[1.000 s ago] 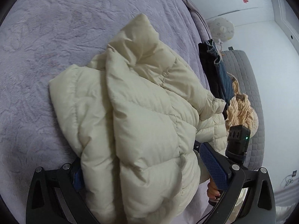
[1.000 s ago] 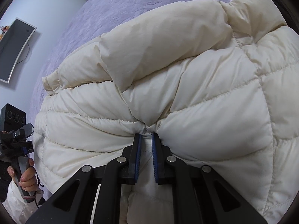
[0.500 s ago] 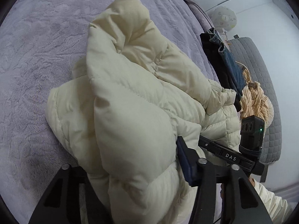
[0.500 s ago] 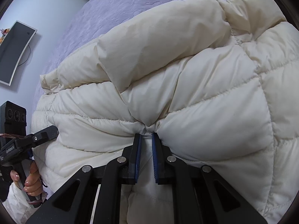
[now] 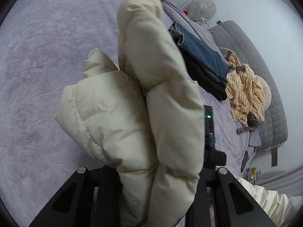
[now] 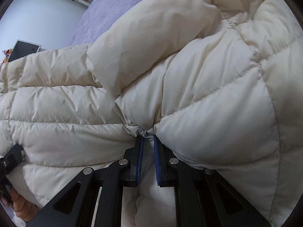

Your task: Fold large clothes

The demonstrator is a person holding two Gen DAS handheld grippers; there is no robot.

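A cream puffer jacket (image 5: 161,75) hangs bunched above the lilac bed (image 5: 47,56). My left gripper (image 5: 157,172) has a thick fold of it between its jaws, which are closing and squeezing the padding; the fingertips are buried in the fabric. In the right wrist view the same jacket (image 6: 189,75) fills the frame, and my right gripper (image 6: 147,140) is shut on a pinch of it at a seam. The right gripper's black body with a green light (image 5: 209,132) shows just behind the lifted fold. A hand (image 6: 20,206) holds the left gripper at the lower left.
Folded jeans (image 5: 200,56) on a black garment (image 5: 204,83) lie on the bed's far right side. Beside them are a striped tan cloth (image 5: 244,92), a grey quilted pad (image 5: 255,53) and a plush toy (image 5: 203,6). A monitor (image 6: 24,49) stands by the wall.
The left gripper's jaws have come together around the jacket's edge and lifted it off the bed, so the fold now stands upright. The right gripper has kept its pinch and shifted slightly.
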